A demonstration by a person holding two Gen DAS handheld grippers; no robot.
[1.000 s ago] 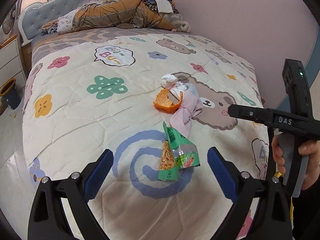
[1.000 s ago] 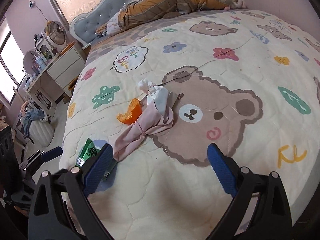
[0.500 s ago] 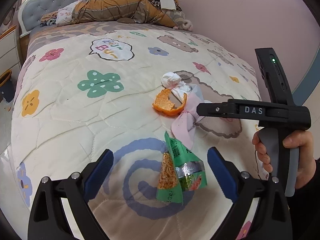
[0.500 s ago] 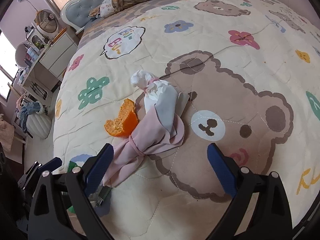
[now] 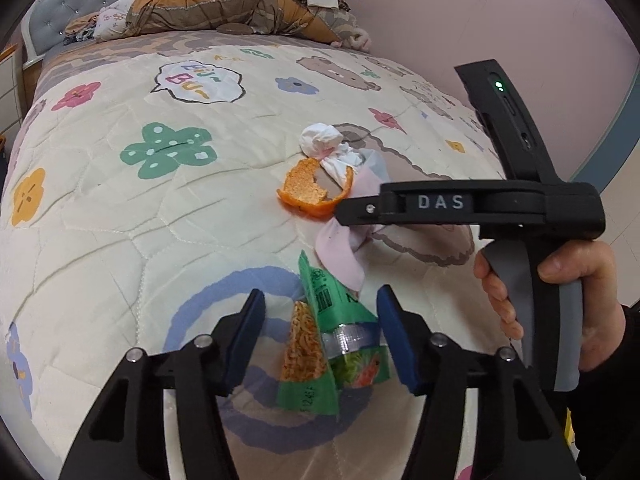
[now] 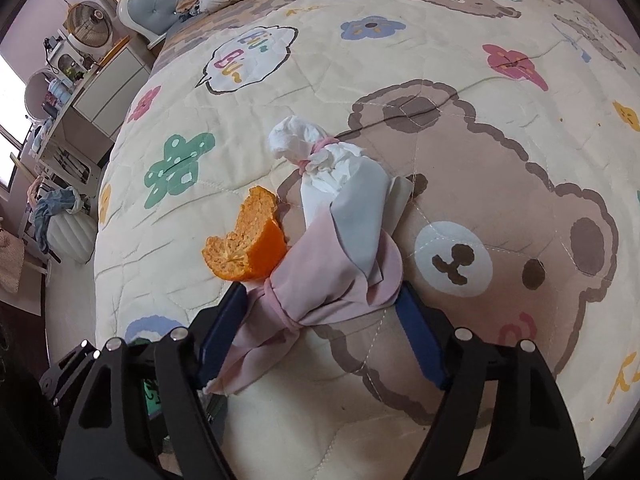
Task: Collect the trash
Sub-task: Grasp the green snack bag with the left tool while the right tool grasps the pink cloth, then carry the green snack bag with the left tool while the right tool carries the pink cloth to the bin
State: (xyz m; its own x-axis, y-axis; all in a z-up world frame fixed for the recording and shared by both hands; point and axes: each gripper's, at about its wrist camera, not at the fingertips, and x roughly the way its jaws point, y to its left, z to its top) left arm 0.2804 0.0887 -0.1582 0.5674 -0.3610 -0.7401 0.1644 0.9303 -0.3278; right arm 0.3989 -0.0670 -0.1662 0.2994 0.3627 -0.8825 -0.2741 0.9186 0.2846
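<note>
Trash lies on a cartoon quilt [image 5: 120,240] by a pink wall [image 5: 440,20]; both grippers' fingers closing, ungrasped.

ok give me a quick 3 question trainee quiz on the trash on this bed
1. Multiple choice: what lies between the left gripper's fingers? A orange peel, B green snack wrapper, C white tissue
2. True or false: the orange peel sits right beside the pink cloth bundle.
3. Fill in: the right gripper is closing around the ____.

Key: 1 B, the green snack wrapper; 2 true; 3 pink cloth bundle.
</note>
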